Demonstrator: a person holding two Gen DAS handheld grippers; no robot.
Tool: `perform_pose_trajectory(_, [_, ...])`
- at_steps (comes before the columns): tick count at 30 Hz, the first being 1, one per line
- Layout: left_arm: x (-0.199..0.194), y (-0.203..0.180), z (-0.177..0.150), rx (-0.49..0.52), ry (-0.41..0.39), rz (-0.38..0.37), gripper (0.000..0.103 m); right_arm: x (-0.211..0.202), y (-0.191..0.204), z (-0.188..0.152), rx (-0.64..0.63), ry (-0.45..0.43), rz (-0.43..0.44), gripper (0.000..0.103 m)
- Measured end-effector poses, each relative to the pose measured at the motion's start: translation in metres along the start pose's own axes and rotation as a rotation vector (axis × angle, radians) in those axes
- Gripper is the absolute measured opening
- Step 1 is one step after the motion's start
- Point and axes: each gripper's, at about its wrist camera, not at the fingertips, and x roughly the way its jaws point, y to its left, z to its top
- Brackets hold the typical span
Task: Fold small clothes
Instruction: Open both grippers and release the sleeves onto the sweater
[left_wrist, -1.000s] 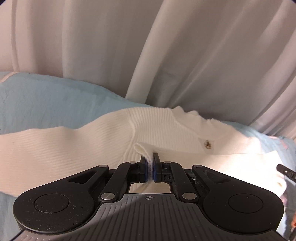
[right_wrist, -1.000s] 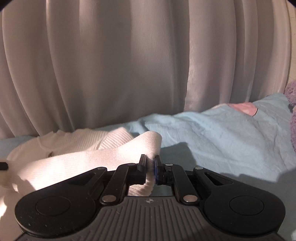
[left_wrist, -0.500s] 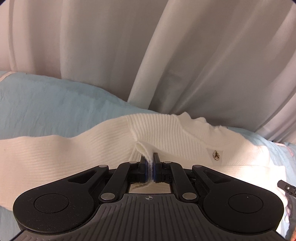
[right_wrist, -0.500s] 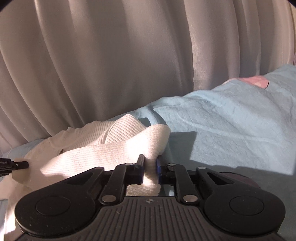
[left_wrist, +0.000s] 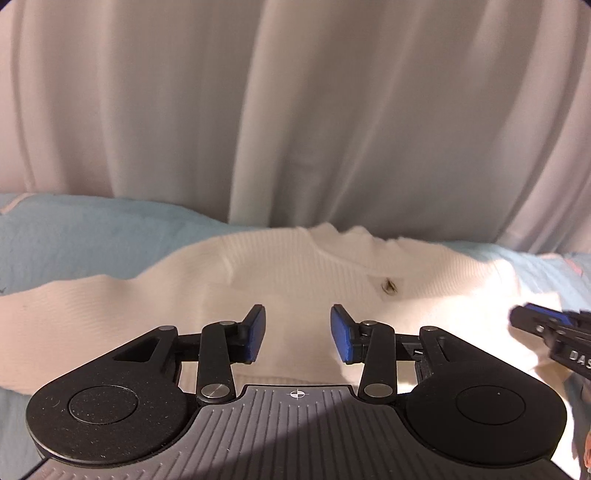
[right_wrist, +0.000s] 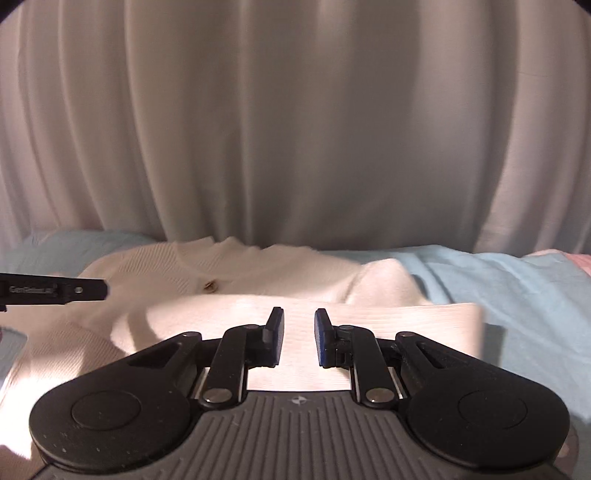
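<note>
The white knit top (left_wrist: 295, 266) has just been let go by both grippers and lies on the blue bed sheet (left_wrist: 74, 229), its hem folded up. The left hand-held gripper (left_wrist: 297, 334) and right hand-held gripper (right_wrist: 298, 338) are opening, tilted downward, with nothing pinched.

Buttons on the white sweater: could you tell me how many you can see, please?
1. A single small metallic button sits just below the neckline of the white sweater; the right wrist view shows the same one. More may be hidden under the folded fabric.
</note>
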Motion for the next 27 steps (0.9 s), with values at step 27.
perform_pose_trajectory(27, [0.019,-0.012,-0.015,0.009,0.028,0.023,0.074,-0.029,-0.026,-0.044,-0.193,0.015,-0.197,0.023])
